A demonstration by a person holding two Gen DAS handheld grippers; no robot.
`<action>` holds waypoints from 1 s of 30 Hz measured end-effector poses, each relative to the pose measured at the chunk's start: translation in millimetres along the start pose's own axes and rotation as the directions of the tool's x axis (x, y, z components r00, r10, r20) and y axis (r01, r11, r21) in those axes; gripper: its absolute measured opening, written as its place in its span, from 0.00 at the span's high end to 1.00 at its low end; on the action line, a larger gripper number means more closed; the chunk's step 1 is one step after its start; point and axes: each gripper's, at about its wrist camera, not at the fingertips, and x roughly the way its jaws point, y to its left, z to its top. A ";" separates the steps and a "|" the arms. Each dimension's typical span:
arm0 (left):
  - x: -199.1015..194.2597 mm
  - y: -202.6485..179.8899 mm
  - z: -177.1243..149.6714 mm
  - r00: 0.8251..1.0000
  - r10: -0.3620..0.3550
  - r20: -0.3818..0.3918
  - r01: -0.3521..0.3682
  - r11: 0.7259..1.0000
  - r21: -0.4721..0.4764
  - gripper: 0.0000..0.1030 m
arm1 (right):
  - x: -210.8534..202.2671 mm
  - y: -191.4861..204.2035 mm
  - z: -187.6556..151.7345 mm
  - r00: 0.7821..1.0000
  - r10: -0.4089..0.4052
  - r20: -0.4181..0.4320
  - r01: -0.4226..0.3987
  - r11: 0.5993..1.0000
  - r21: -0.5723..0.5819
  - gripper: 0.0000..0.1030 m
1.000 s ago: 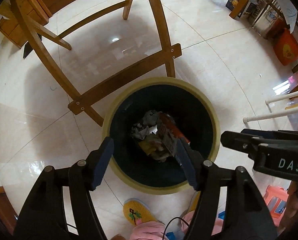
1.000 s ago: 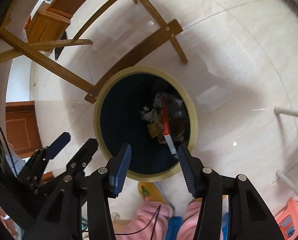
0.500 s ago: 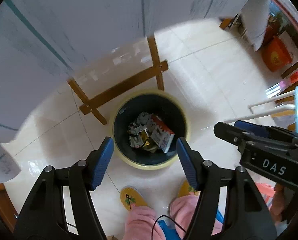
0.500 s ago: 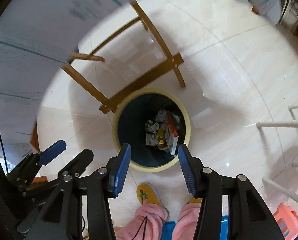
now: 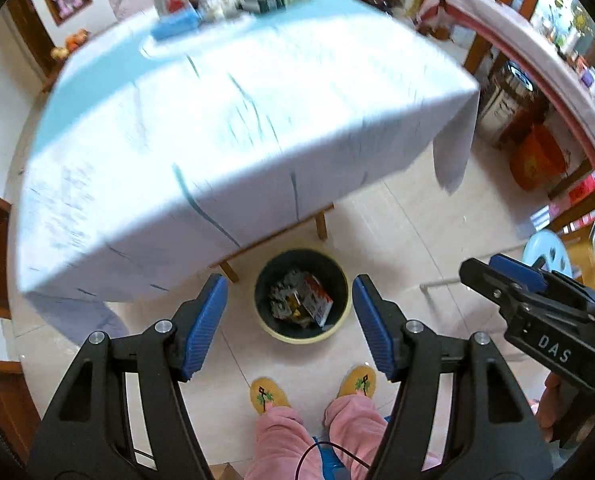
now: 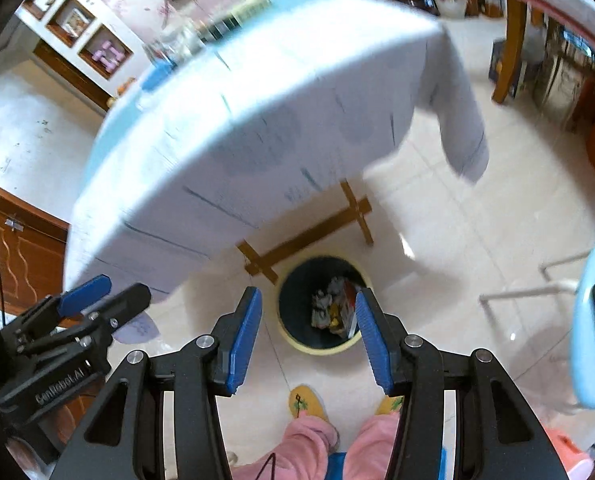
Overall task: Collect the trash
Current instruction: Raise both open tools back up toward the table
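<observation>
A round bin (image 5: 339, 322) with a yellow rim and dark inside stands on the tiled floor, by the table's wooden legs. It holds crumpled wrappers and a red-and-white packet (image 5: 316, 300). My left gripper (image 5: 290, 322) is open and empty, high above the bin. My right gripper (image 6: 308, 336) is open and empty too, also high above the bin (image 6: 297, 340). Each gripper shows at the edge of the other's view.
A table with a pale blue cloth (image 5: 225, 120) fills the upper half, with blurred items at its far end. The person's slippers (image 5: 269, 396) stand just before the bin. A light blue stool (image 6: 589, 320) with a phone on it is at the right.
Both grippers have risen far above the bin, from close over its mouth to above table height. The table top has come into view. Both stay open.
</observation>
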 end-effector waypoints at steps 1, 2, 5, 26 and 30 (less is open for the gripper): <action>-15.2 1.5 6.6 1.000 0.002 0.015 -0.002 1.000 -0.015 0.40 | -17.4 5.9 6.3 1.000 0.001 0.017 -0.001 1.000 -0.012 0.52; -26.2 1.9 10.7 1.000 0.007 0.027 -0.006 1.000 -0.023 0.40 | -30.6 10.6 11.3 1.000 0.004 0.030 -0.003 1.000 -0.018 0.52; -67.1 4.0 30.6 0.997 0.036 0.074 -0.032 0.998 -0.053 0.40 | -67.1 23.2 26.3 0.997 0.040 0.059 -0.038 0.999 -0.039 0.52; -162.5 68.4 140.2 0.971 0.104 0.217 -0.073 0.987 -0.147 0.40 | -140.8 110.8 132.6 0.966 0.168 0.198 -0.132 0.974 -0.182 0.51; -138.7 95.2 181.8 0.975 0.065 0.212 -0.047 0.995 -0.091 0.39 | -119.1 121.4 165.3 0.967 0.142 0.209 -0.116 0.984 -0.133 0.50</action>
